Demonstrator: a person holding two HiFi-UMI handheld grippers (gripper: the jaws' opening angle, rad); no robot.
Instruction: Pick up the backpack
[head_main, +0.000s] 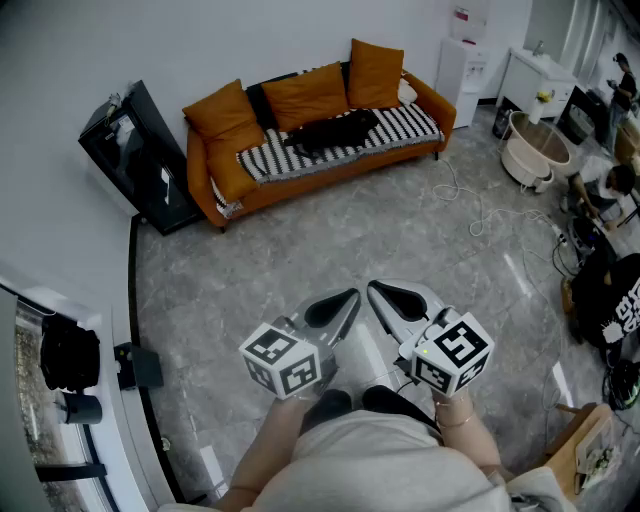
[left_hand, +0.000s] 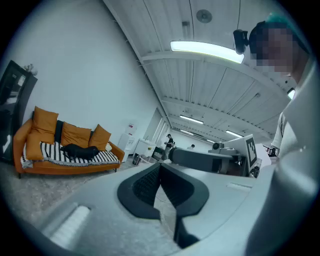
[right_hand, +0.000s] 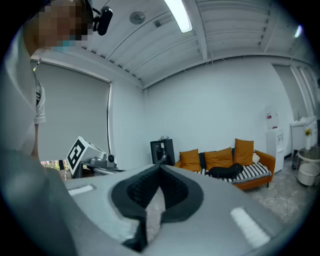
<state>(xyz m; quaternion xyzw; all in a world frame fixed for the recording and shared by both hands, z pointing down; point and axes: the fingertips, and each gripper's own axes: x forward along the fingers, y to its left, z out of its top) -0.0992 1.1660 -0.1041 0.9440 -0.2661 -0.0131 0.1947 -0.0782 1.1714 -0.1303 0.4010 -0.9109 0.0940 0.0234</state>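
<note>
A grey marbled stone floor (head_main: 300, 250) spreads out before the long orange sofa with orange cushions and a black-and-white striped seat cover (head_main: 300, 188). The soft black backpack (head_main: 335, 130) lies slumped on the middle of that sofa's seat, untouched. Well back from the sofa, across the floor, the grey left gripper (head_main: 335, 310) and grey right gripper (head_main: 398, 298) sit side by side, each with its jaws pressed together on nothing. The task looks barely begun: the approach, the opening, the grip and the lift are all left.
</note>
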